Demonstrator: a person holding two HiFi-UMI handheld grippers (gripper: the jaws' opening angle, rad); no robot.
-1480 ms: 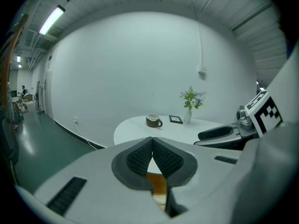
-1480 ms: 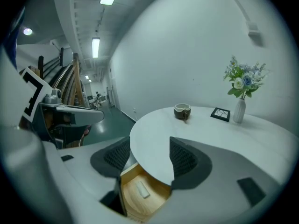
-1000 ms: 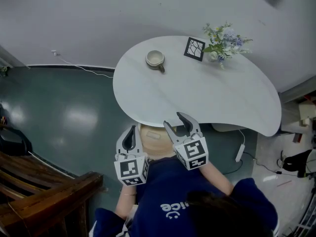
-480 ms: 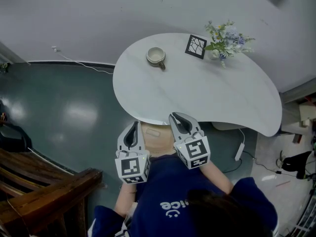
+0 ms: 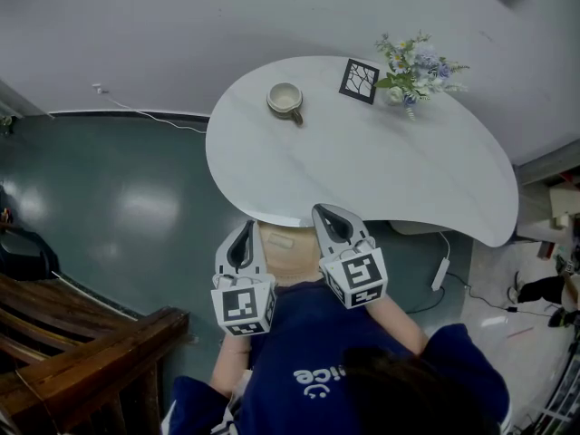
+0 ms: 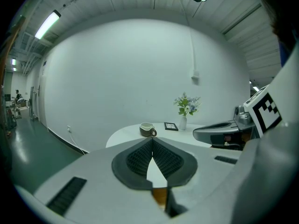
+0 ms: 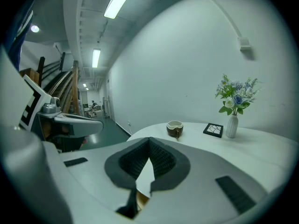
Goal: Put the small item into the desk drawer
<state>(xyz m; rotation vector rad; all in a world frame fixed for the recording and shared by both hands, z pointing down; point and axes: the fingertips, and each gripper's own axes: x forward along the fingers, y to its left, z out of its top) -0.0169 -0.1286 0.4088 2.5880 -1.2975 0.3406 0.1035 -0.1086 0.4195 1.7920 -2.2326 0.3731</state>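
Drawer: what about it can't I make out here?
- Head view: table edge covers the drawer's far part, person's shirt its near part; pale item inside too small to identify.
- Gripper views: shut jaws of left gripper and right gripper (just closed, empty) hide all but a brown sliver.

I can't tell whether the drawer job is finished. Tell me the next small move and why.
Probably nudge the open drawer shut with the right tool. A pale small item seems to lie inside already, and the right tool's jaws have just closed with nothing between them; the left tool is shut and empty too.
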